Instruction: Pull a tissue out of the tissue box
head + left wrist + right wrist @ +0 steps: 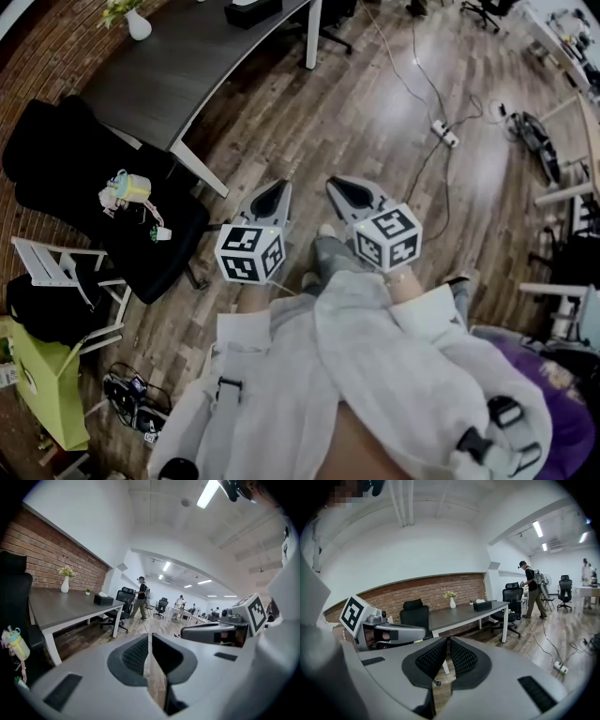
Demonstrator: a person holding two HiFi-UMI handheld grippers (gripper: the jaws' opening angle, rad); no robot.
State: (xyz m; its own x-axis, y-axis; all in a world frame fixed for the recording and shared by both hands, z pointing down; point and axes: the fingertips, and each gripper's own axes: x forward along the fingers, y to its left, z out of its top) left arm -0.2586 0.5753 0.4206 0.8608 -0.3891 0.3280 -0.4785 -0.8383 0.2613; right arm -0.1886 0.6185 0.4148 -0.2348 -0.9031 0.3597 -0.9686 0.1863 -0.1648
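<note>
Black tissue box (pixel 482 605) sits far off on the dark desk (pixel 454 615). We hold the left gripper (pixel 150 638) and right gripper (pixel 448 641) closed and empty, side by side, probably because the box is out of reach.

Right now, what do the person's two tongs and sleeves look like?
Both the left tongs and right tongs are pale grey, tapering to a point, with black dimpled pads. Each carries a white cube printed with black square markers. The sleeves are white.
</note>
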